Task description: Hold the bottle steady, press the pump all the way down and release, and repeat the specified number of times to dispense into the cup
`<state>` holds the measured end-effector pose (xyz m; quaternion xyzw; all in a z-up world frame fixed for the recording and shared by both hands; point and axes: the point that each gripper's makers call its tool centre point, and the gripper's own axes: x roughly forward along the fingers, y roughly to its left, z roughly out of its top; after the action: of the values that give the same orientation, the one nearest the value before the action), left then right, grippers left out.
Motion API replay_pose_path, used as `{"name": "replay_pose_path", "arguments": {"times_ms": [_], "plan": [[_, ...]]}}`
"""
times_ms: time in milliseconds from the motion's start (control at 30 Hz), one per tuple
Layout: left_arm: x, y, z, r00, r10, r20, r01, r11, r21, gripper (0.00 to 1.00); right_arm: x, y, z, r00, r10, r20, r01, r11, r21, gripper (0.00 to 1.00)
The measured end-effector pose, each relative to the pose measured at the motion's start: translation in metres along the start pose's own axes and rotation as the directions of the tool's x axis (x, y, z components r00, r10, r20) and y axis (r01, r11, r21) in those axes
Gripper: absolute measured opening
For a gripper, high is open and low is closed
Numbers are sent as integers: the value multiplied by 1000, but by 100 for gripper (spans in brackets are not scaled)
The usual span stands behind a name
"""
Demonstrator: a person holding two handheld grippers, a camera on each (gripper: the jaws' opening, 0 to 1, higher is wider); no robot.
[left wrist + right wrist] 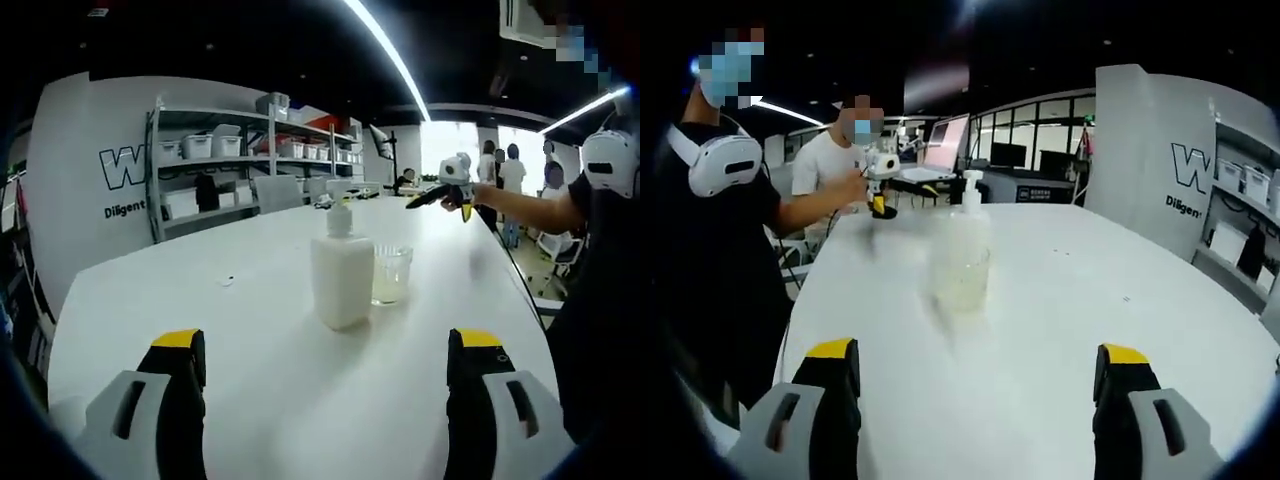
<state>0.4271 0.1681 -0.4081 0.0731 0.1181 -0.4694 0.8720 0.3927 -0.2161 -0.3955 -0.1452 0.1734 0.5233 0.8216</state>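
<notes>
One white pump bottle is seen standing upright on the white worktop, well in from its edges, with its pump head raised on top; the body is squarish, opaque and milky white. Just beside it, on the side away from the shelving, one clear cup is set, touching or almost touching the bottle, with a pale liquid low inside. In the right gripper view the cup is seen in front of the bottle and both are blurred, so their outlines are hard to make out. The left gripper is held with its two yellow-tipped jaws wide apart and nothing between them, short of the bottle. The right gripper is likewise spread wide and empty, near the worktop's edge. It is also seen from the left gripper view, raised above the far edge. One set of shelves holding white bins is visible behind the worktop.
</notes>
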Motion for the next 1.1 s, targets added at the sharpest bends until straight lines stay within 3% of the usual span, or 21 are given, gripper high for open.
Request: {"name": "replay_pose_path", "arguments": {"times_ms": [1100], "plan": [[-8, 2, -4, 1000, -7, -7, 7, 1000, -14, 99, -6, -8, 2, 999, 33, 12, -32, 999, -20, 99]]}}
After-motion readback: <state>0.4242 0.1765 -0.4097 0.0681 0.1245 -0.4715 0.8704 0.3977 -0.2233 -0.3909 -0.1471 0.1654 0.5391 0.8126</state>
